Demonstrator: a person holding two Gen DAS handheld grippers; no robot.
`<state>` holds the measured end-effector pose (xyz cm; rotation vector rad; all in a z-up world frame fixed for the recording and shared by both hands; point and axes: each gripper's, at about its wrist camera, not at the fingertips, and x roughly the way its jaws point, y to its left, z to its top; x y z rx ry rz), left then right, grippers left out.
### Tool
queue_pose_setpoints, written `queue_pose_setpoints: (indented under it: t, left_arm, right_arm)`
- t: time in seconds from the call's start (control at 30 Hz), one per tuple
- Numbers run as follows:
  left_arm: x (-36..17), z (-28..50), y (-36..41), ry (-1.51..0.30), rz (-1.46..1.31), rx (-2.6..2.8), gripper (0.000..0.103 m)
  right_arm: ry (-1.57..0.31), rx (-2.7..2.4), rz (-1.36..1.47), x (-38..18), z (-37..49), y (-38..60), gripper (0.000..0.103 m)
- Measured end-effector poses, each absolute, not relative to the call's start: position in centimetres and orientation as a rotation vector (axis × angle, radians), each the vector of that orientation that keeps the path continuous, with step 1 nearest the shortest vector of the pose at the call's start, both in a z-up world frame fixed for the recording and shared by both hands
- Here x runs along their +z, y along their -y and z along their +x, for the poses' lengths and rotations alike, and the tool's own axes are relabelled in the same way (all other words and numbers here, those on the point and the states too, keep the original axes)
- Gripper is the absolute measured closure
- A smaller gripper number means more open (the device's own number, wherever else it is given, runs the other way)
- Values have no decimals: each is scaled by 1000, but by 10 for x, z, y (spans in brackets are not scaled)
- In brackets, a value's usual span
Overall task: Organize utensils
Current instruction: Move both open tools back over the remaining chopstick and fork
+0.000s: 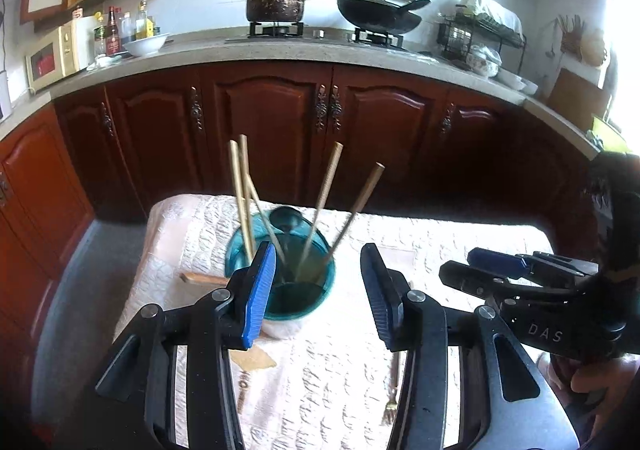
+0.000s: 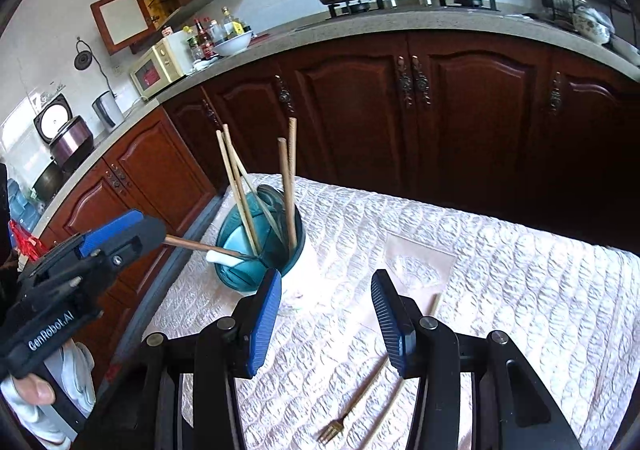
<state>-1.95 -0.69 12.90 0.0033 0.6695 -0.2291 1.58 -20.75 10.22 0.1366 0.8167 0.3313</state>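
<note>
Teal holder [image 2: 260, 250] on the quilted counter [image 2: 500, 290], chopsticks [image 2: 240, 185] standing in it, dark ladle [image 1: 286, 219] inside too. White spoon [image 2: 218, 258] with wooden handle lies against the holder's left rim. Left gripper [image 1: 318, 290] jaws apart, nothing between, just in front of the holder. Right gripper [image 2: 326, 314] jaws apart, empty, right of the holder. Gold fork [image 2: 352, 406] lies on the counter nearer than the holder, under the right gripper.

Teal holder [image 2: 260, 246] stands at far left of bench [image 2: 520, 290]; chopsticks [image 2: 288, 173] fan upward from it, blocking straight drop over its mouth. Wooden-handled spoon [image 2: 200, 248] juts left from rim. Fork [image 2: 356, 402] and loose chopstick [image 2: 434, 304] lie on near cloth. Right and far-right cloth open. Cabinet fronts [image 2: 440, 109] close far side.
</note>
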Motion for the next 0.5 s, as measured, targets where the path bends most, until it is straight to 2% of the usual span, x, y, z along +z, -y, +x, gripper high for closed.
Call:
queue_pose_setpoints:
  t: [0.5]
  left_arm:
    - [94, -29, 37, -734, 44, -242, 60]
  right_arm:
    - [-865, 242, 141, 79, -10, 239, 58]
